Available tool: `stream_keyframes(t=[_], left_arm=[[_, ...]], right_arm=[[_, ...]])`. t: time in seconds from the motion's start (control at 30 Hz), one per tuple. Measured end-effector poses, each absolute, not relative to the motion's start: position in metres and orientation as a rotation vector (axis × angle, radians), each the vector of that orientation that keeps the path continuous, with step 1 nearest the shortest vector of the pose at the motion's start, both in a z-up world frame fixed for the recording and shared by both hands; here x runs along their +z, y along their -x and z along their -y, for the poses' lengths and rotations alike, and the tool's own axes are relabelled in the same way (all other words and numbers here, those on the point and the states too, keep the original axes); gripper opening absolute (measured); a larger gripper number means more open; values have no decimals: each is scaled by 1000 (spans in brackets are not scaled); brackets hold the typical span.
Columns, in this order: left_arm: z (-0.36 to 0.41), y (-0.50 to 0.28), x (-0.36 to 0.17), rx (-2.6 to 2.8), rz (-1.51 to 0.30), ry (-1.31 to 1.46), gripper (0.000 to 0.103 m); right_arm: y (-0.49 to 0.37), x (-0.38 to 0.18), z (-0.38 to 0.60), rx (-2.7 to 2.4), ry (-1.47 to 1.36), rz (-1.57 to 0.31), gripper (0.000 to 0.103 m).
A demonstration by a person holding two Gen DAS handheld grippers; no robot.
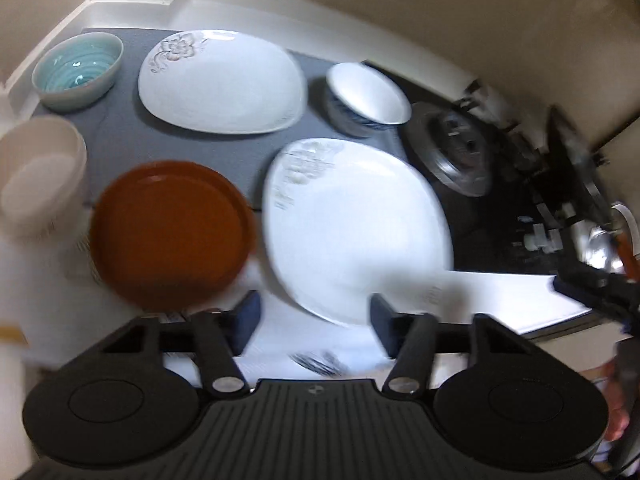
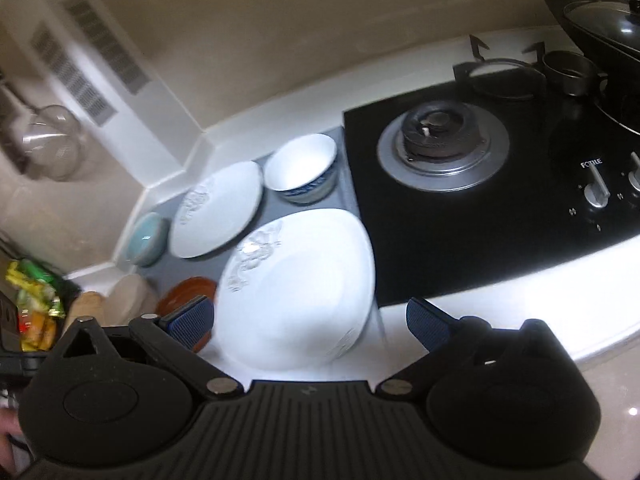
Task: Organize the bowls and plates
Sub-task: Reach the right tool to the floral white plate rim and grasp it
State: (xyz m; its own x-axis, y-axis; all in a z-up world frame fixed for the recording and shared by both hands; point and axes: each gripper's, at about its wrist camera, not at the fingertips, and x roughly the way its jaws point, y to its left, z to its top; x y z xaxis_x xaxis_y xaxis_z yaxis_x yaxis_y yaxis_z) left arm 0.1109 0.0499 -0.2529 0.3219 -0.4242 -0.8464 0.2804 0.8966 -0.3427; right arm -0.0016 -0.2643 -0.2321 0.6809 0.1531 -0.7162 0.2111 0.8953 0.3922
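On the grey mat [image 1: 120,128] lie a far white floral plate [image 1: 222,80] and a near white floral plate [image 1: 356,224], with a blue-patterned white bowl [image 1: 366,98], a teal bowl [image 1: 78,72], a cream bowl [image 1: 40,174] and a brown plate [image 1: 172,232]. My left gripper [image 1: 314,326] is open and empty, just before the near plate's front edge. In the right wrist view my right gripper [image 2: 310,320] is open and empty, above the near plate [image 2: 296,284]. The far plate [image 2: 216,210], patterned bowl [image 2: 302,170], teal bowl [image 2: 146,240], brown plate [image 2: 186,294] and cream bowl [image 2: 130,298] show there too.
A black gas hob [image 2: 480,208] with a burner [image 2: 436,142] and knobs [image 2: 596,190] sits right of the mat. A lidded wok [image 2: 604,28] stands at the far right. Snack packets [image 2: 34,304] lie at the left. The white counter [image 2: 500,312] runs along the front.
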Motion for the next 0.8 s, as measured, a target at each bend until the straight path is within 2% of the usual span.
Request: stream_keyframes(t=[0.07,0.17,0.27,0.3,0.43,0.5,0.57,0.67,0.8], left_arm=[[-52,-132,-264,-499,-1172,152,42],[-47,-156,-279,-543,-1222,147,42],[-38,-181,-298,-548,-1302,138,41],[-34,-188,-304,-539,-1329,130,35],[-20,-210,-323,-532,-1409,114,27],[-17,-220,-329,-518,-1442,126,24],[-19,-229,-334,-477,-1482,156,18],[-20,-238,-335,-462,-1518,198,18],[-17,-248,-344,-456,-1552,219,20]], right_arm=[[-11,-242,270,-30,-463,-814,85],[-25,-264,282,-5,-526,-817,70],[-35,-288,294,32,-659,-844,65],[-39,-294,297,39,-695,-852,65],[-55,-312,309,39,-758,-882,59],[-66,-320,318,33,-772,-911,54],[-76,-329,329,27,-805,-932,44],[-85,-337,343,23,-858,-960,35],[-101,-351,349,36,-857,-1027,34]])
